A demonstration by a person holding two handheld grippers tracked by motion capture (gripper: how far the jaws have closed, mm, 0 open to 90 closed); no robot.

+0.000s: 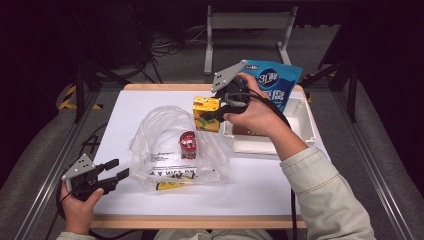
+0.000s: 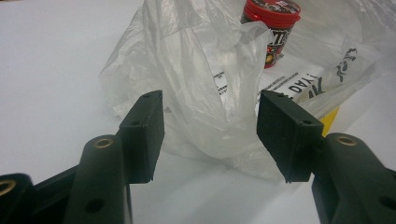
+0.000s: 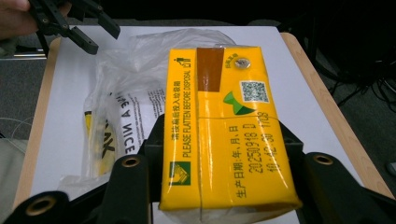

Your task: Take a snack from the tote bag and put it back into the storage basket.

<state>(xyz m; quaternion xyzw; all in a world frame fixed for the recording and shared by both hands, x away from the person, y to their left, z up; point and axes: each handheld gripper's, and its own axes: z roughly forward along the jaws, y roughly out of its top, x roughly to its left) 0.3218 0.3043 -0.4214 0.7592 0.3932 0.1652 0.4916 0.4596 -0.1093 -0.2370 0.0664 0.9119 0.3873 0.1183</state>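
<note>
Left claw (image 1: 117, 169): jaws spread, empty, near the surface's near-left corner, just beside the plastic bag (image 1: 170, 145).
Bag: mid-surface, mouth slack; red can (image 1: 188, 144) inside.
Right claw (image 1: 212, 114): pinching yellow carton (image 1: 206, 113), toward far edge, beside white tray (image 1: 305, 125).
Step advice: left claw should lift bag rim first; carton enters end-on.
Right gripper view: carton's printed top (image 3: 219, 126).
Left gripper view: bag folds (image 2: 210, 93).

Looks down and forward from above the near edge of the table (image 1: 260, 195). Rides low and close behind each pair of jaws, one facing the plastic bag (image 2: 205, 79), the other back across it (image 3: 126, 60). Shares that bag.
</note>
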